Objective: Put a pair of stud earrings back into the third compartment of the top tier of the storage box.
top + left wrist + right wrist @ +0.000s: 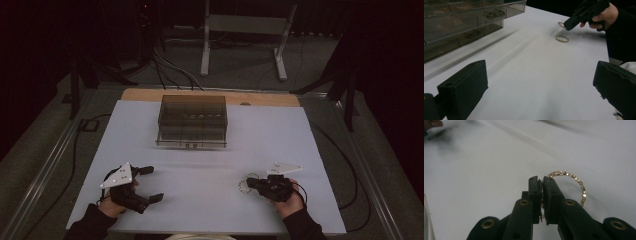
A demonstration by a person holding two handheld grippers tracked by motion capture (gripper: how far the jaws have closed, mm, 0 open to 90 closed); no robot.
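**Q:** Right gripper view: what did the nearest jaws hold?

**A:** The right gripper (pixel 541 185) had its jaws pressed together on a gold beaded bracelet (pixel 576 182), pinching the band's rim at one side. Most of the loop curved out to the right of the jaws, above the white table (pixel 486 165).

**Q:** Left gripper view: how did the other tool stand?

**A:** The left gripper (pixel 537 82) had its two black jaws well apart, with nothing between them except bare table surface. Farther off, the right gripper (pixel 566 25) appeared in the person's hand (pixel 602 17), with the held bracelet (pixel 561 24) at its tip. A second bracelet (pixel 562 38) lay flat on the table just below it.

**Q:** High view: how was the whole scene arranged?

**A:** The left gripper (pixel 150 184) rested near the table's front left, the right gripper (pixel 250 182) near its front right, well apart from each other. The two bracelets (pixel 246 183) showed as faint rings at the right gripper's tip. A clear compartment box (pixel 192 120) stood farther back, near the table's far edge, with small items in its compartments too dim to identify.
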